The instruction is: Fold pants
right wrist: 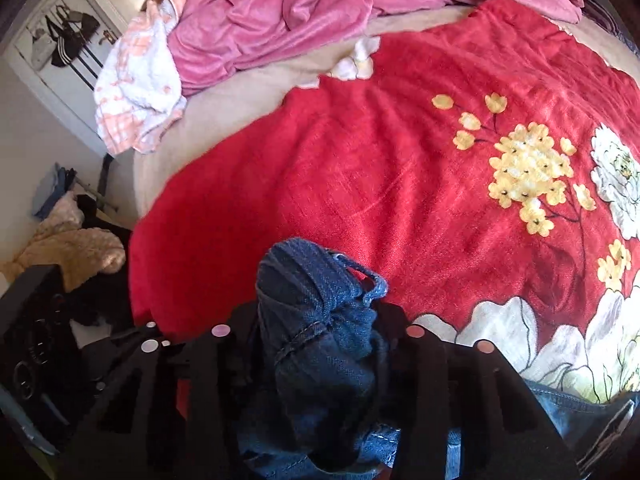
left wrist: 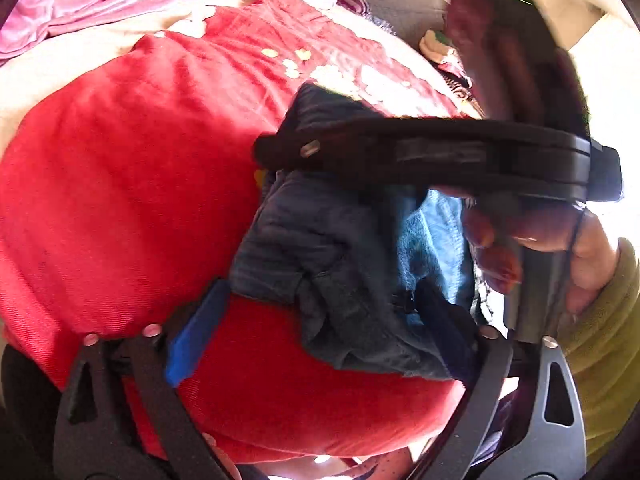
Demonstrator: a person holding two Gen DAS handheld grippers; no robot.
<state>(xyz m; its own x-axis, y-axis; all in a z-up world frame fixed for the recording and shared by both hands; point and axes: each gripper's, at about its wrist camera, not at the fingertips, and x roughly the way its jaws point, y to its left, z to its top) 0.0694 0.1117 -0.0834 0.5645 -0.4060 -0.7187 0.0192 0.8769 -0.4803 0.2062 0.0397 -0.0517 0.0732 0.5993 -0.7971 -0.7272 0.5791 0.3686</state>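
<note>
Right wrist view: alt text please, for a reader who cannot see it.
A bunched wad of blue denim pants sits clamped in the right gripper, above a red floral blanket on a bed. Crumpled pink fabric lies at the far end.

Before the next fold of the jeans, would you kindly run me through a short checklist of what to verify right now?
1. Right gripper has the jeans: ok, denim is bunched between its fingers.
2. Left gripper has the jeans: not ok, it is open with the denim lying loose between the fingers.
3. Jeans flat for folding: not ok, they are crumpled.
4. Room on the red blanket: ok, a wide bare area lies ahead in the right wrist view.
5. Grippers apart from each other: not ok, the right gripper crosses close in front of the left camera.
6. Waistband and legs aligned: cannot tell.
</note>
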